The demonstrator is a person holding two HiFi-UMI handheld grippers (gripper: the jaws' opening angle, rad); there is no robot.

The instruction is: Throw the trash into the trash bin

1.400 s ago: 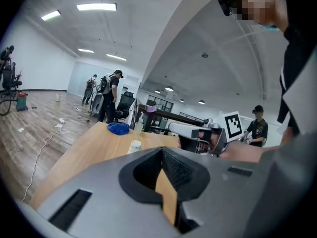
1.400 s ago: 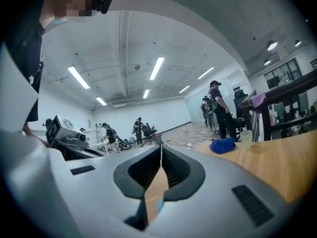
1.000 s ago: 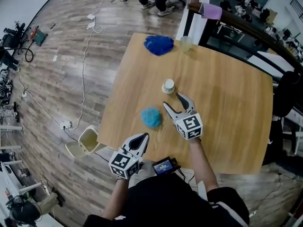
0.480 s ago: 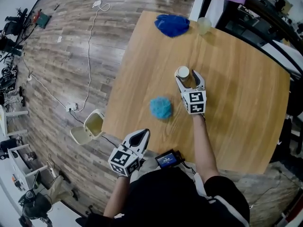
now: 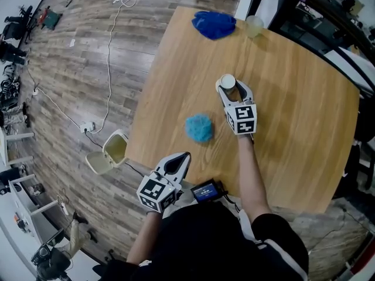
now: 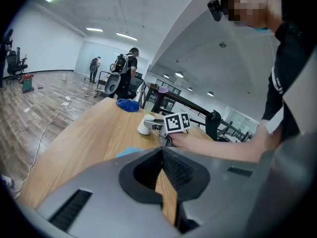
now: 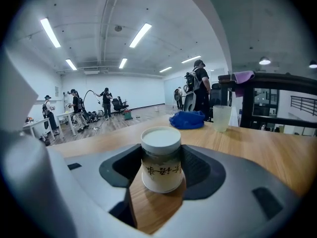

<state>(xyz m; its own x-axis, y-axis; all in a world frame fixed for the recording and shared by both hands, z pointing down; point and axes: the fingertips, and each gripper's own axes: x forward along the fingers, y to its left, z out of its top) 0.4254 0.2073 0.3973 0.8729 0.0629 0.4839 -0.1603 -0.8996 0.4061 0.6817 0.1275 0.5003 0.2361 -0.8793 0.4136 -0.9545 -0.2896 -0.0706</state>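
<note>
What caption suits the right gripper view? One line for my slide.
The right gripper, jaws just closed in, grips a lidded paper cup on the wooden table, blue cloth behind.

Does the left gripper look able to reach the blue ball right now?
Probably yes: bare table lies between the left gripper and the blue ball, but its shut jaws must open first.

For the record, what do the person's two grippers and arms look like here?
The left gripper and right gripper are pale grey, tapered two-jaw shells with dark ribbed pads inside. Each carries a white cube printed with black square markers. The person wears a black short-sleeved top, and the forearms are bare.
</note>
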